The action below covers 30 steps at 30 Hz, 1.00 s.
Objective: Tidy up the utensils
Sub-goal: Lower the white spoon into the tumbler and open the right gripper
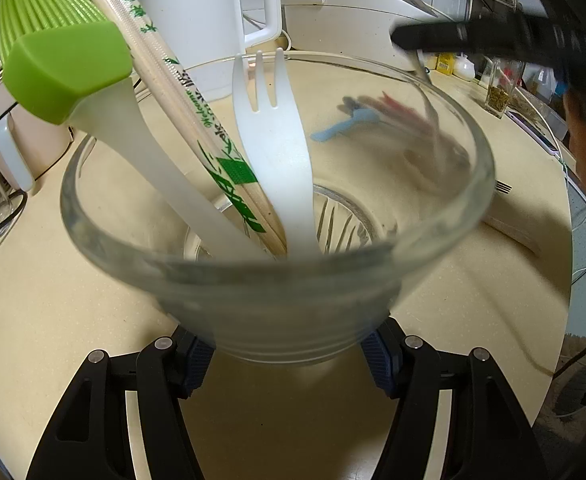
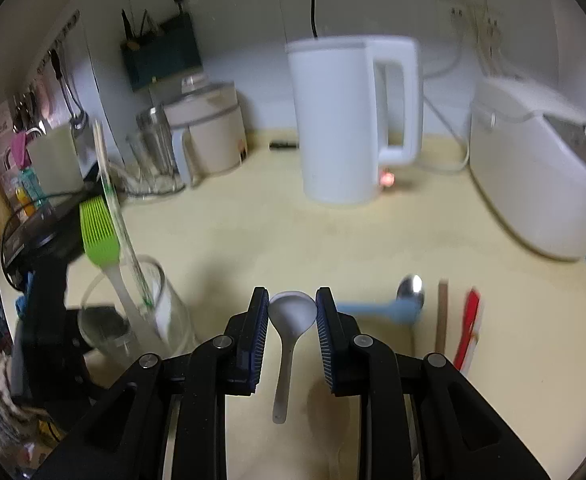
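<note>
My left gripper [image 1: 287,350] is shut on a clear glass cup [image 1: 277,208] and holds it tilted. In the cup stand a green silicone brush [image 1: 59,48], wrapped chopsticks [image 1: 177,92] and a white plastic fork [image 1: 275,128]. The cup also shows at the left of the right wrist view [image 2: 133,312]. My right gripper [image 2: 292,320] is shut on the bowl of a white spoon [image 2: 291,312], held above the counter. On the counter to the right lie a blue utensil [image 2: 373,310], a metal spoon [image 2: 411,290], a brown stick [image 2: 441,316] and a red utensil [image 2: 469,328].
A white kettle [image 2: 349,120] stands at the back centre, a white rice cooker [image 2: 541,168] at the right, a beige appliance [image 2: 209,132] and glass jars [image 2: 153,148] at the left. The cream counter [image 2: 253,240] ends at a curved edge on the right in the left wrist view.
</note>
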Each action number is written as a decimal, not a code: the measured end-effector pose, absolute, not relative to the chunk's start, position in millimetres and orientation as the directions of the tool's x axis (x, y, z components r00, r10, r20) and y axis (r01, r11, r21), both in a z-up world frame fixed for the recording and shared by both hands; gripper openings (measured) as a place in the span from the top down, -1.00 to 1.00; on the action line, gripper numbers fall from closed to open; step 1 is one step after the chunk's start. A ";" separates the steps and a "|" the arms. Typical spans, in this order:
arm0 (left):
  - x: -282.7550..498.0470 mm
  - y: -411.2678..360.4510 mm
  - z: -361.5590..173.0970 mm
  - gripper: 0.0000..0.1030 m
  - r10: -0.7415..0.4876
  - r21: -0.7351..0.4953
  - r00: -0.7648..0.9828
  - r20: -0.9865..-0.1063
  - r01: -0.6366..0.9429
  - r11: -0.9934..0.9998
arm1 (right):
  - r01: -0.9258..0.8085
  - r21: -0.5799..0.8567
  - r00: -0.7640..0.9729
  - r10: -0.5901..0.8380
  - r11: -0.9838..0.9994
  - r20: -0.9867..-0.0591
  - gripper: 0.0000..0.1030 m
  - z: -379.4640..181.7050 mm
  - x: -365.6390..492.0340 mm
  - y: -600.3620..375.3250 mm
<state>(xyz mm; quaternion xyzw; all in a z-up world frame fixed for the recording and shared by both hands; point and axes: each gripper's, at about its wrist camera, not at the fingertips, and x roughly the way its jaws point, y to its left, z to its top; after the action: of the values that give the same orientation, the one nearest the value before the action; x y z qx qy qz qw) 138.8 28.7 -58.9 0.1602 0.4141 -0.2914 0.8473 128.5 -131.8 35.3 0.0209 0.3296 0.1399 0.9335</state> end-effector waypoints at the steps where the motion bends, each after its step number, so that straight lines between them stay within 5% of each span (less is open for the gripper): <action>1: 138.7 28.6 -58.9 -0.34 -0.361 0.030 0.487 -0.795 0.627 0.779 | -0.247 0.130 0.752 0.275 0.960 -0.599 0.53 39.4 129.0 -132.6; 16: 139.0 28.5 -59.5 -0.34 -0.361 0.031 0.488 -0.795 0.627 0.779 | -0.273 0.158 0.772 0.314 0.949 -0.552 0.53 69.3 129.6 -128.8; 30: 139.1 28.5 -59.5 -0.34 -0.361 0.031 0.487 -0.795 0.627 0.778 | -0.477 0.302 0.721 0.564 0.825 -0.403 0.53 122.0 129.9 -82.6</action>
<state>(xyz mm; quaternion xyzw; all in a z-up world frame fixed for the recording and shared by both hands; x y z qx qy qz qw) 139.1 28.5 -59.5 0.1605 0.4139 -0.2915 0.8473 129.9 -82.6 122.0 0.0886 0.2455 0.2819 0.9233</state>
